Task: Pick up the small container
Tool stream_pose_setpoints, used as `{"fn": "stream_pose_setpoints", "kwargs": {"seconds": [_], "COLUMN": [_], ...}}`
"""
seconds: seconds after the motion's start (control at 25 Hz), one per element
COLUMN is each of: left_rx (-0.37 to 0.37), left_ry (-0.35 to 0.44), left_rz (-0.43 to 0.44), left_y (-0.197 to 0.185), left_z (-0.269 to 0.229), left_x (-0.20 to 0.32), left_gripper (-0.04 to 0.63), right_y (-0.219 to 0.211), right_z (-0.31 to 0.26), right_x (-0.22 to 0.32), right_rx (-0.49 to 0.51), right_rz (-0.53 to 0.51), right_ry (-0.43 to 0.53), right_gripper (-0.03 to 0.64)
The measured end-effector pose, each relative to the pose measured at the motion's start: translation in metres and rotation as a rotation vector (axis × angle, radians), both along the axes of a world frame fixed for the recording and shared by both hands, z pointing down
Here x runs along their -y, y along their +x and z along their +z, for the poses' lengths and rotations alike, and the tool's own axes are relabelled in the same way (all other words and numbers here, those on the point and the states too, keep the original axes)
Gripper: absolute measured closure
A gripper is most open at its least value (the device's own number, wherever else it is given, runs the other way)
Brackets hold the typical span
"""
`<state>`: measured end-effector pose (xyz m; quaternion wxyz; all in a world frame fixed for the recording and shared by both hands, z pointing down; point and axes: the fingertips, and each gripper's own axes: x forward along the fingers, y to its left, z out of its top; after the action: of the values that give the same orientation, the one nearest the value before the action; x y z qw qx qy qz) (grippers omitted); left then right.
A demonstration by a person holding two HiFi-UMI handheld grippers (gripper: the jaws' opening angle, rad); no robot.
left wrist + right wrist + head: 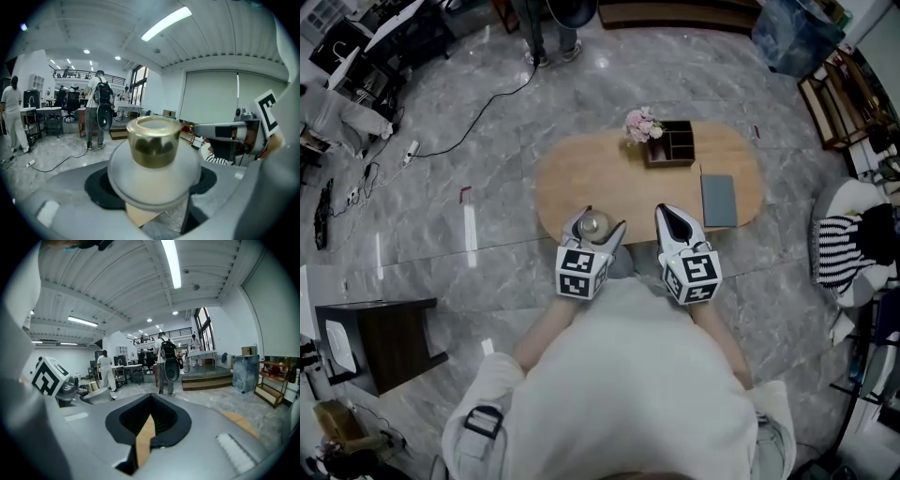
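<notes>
The left hand-held gripper (595,223) grips the small container (154,161), white with a gold cap, between wide-set jaws over the counter (581,178) edge; the right hand-held gripper (666,214) alongside is closed, empty

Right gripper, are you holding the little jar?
No, the right gripper has its jaws together with nothing between them; the small container sits in the left gripper.
</notes>
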<state>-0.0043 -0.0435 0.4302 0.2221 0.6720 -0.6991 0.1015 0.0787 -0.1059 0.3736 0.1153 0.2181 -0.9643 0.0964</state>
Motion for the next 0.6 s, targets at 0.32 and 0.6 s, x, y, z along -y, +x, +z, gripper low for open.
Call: {"fn": "stream_pose_setpoints", "kwargs": {"seconds": [0.32,0.6], "left_rx": [-0.006,-0.007], "left_ry": [0.000,0.012], "left_rz": [-0.002,-0.009], "left_y": [-0.0005,-0.0064], "left_z": [0.0020,-0.0010], "left_x": [0.0013,0.0026], "left_gripper": [0.256,0.256], "right_y": [0.0012,-0.0040], "right_z": [0.0046,0.0044], "right_x": [0.0014,-0.0002], "right_rx": [-0.003,-0.004], "right_rz": [0.006,-0.005], "right_ry": [-0.007,-0.003], "right_gripper": [0.618,0.618]}}
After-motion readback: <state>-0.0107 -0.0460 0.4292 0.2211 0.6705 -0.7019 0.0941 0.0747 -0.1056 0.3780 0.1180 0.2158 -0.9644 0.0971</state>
